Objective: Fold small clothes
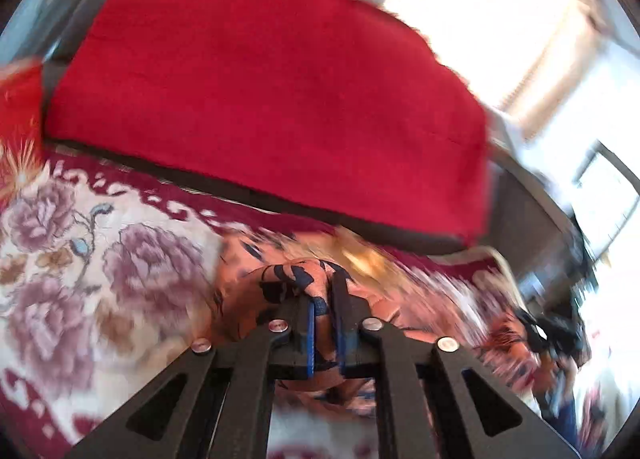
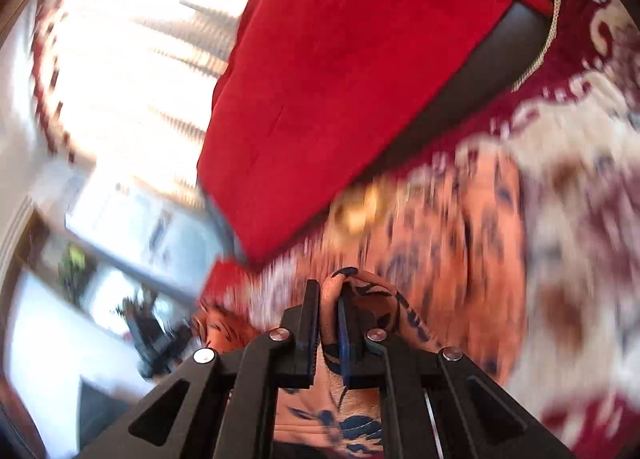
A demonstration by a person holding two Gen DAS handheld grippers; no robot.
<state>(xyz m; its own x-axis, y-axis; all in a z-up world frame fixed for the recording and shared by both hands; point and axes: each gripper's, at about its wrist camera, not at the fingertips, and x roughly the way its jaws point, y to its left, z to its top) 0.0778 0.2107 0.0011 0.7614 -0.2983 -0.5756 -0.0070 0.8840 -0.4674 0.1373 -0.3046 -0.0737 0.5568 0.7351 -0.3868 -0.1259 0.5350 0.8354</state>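
Note:
A small orange garment with dark blue leaf print lies over a floral tablecloth. My left gripper is shut on a bunched fold of this garment. In the right wrist view the same garment stretches away to the right, and my right gripper is shut on another bunched edge of it. The other gripper shows blurred at the right edge of the left view and at lower left of the right view. Both views are motion-blurred.
A red cloth covers a dark seat or cushion just beyond the garment; it also shows in the right wrist view. The tablecloth has a dark red border. Bright windows lie behind.

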